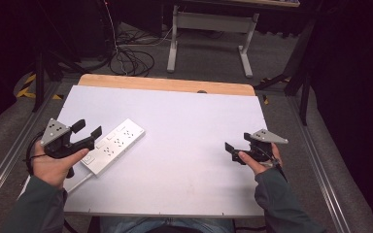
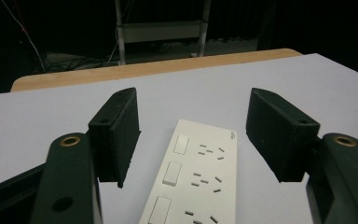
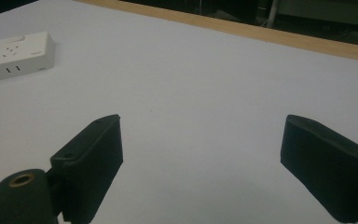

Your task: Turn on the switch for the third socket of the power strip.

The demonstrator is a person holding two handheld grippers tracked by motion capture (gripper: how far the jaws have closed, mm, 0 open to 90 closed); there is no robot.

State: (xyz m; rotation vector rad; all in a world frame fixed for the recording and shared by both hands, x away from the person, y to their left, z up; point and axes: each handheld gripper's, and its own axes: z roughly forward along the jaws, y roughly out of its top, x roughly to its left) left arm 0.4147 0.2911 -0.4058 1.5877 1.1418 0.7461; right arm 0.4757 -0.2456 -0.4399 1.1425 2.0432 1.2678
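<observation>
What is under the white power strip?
The power strip lies flat on the white table. Whatever is directly beneath it is covered.

We hold a black two-jaw left gripper (image 1: 88, 129) topped by a grey three-cornered plate in our left hand (image 1: 53, 162), low at the left of the high view, its jaws spread wide apart and gripping nothing, pointing up and to the right. Our right hand (image 1: 258, 160) holds the matching black right gripper (image 1: 229, 151) at the right side, jaws pointing left and likewise standing wide apart and empty. Both forearms in grey-green sleeves come in from the bottom edge, well apart from each other.
</observation>
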